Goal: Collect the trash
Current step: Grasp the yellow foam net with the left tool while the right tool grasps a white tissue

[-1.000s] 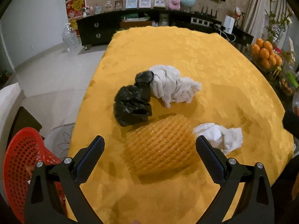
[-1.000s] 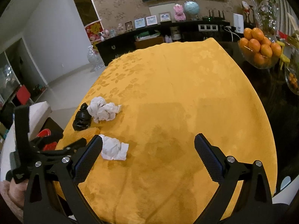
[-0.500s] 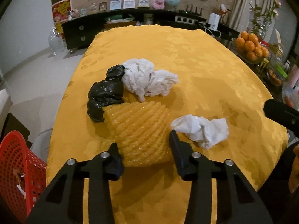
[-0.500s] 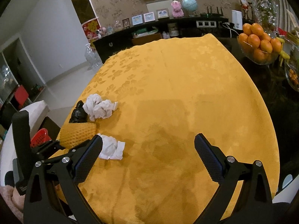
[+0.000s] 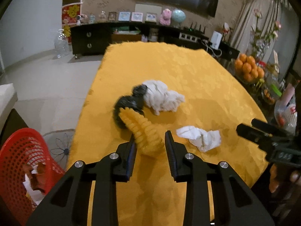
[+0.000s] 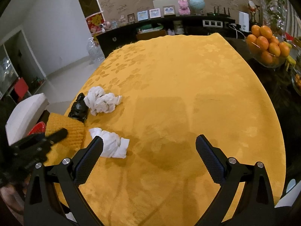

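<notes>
A yellow foam net (image 5: pixel 144 131) is squeezed between the fingers of my left gripper (image 5: pixel 150 137), whose jaws are closing on it; it sticks up off the yellow tablecloth (image 5: pixel 169 66). Behind it lie a black plastic bag (image 5: pixel 128 103) and a crumpled white wad (image 5: pixel 161 98). A white tissue (image 5: pixel 201 137) lies to the right. In the right wrist view, my right gripper (image 6: pixel 149 141) stands open over bare cloth, with the tissue (image 6: pixel 112 143) beside its left finger. The foam net (image 6: pixel 64 124), black bag (image 6: pixel 79 107) and wad (image 6: pixel 101 101) show at the left.
A red mesh basket (image 5: pixel 20 162) holding some scraps stands on the floor left of the table. A glass bowl of oranges (image 6: pixel 269 47) sits on the dark surface to the right. A dark sideboard (image 5: pixel 90 39) lines the back wall, with a plastic bottle (image 5: pixel 61 43) on the floor.
My left gripper went from wide open to closed around the foam net, squeezing it narrow and raising it off the cloth. The right gripper has stayed put and open.
</notes>
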The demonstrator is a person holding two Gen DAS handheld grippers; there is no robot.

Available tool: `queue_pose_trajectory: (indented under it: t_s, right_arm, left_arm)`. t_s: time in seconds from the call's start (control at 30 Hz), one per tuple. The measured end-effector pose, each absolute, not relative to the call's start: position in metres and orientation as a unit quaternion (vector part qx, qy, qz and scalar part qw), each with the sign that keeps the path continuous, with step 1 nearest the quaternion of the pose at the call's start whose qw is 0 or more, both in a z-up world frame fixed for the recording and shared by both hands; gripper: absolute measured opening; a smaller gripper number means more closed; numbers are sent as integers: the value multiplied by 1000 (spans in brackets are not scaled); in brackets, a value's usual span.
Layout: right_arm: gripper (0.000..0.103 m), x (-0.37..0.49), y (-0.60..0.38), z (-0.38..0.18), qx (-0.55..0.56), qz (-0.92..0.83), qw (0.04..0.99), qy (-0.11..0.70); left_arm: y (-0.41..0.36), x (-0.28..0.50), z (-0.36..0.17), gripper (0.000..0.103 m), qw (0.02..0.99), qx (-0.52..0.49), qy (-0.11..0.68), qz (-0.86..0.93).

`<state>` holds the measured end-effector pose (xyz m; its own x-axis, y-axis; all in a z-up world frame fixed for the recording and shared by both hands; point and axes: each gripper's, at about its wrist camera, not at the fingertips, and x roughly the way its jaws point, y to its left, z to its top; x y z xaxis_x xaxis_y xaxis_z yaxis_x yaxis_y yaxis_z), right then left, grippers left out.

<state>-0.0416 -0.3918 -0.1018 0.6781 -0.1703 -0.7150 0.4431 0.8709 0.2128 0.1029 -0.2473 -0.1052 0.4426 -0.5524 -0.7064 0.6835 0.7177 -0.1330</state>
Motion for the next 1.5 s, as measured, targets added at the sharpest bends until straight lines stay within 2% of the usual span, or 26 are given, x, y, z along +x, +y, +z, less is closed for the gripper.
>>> queue_pose_trajectory:
  t_s: [0.37, 0.6, 0.63, 0.67, 0.87, 1.23, 1.3, 1.37, 1.5]
  right_arm:
    - [96, -27, -367, -111, 149, -147, 902, 378]
    - [96, -22, -358, -117, 136, -143, 900, 389]
    - [96, -22, -357, -117, 136, -144, 899, 390]
    - [96, -22, -357, -118, 136, -144, 899, 391]
    - [96, -20, -356, -121, 136, -147, 896, 397]
    - [96, -22, -361, -124, 146, -149, 892, 402]
    - [96, -21, -361, -124, 147, -149, 892, 402]
    - [96, -21, -361, -124, 146, -148, 892, 401]
    - [96, -20, -360, -125, 143, -145, 893, 402]
  left_arm:
    - [-215, 94, -81, 28, 857, 57, 352, -372]
    - [-209, 104, -95, 30, 854, 55, 370, -362]
    - [-209, 105, -96, 41, 855, 56, 372, -357]
    - [-208, 108, -98, 55, 859, 55, 373, -346]
    - [-218, 119, -114, 72, 858, 63, 391, -327]
    - [-248, 125, -140, 71, 858, 135, 389, -308]
    - [-249, 123, -142, 66, 861, 149, 380, -305]
    - [-249, 120, -142, 53, 864, 162, 371, -299]
    - [-243, 122, -139, 40, 865, 152, 372, -300]
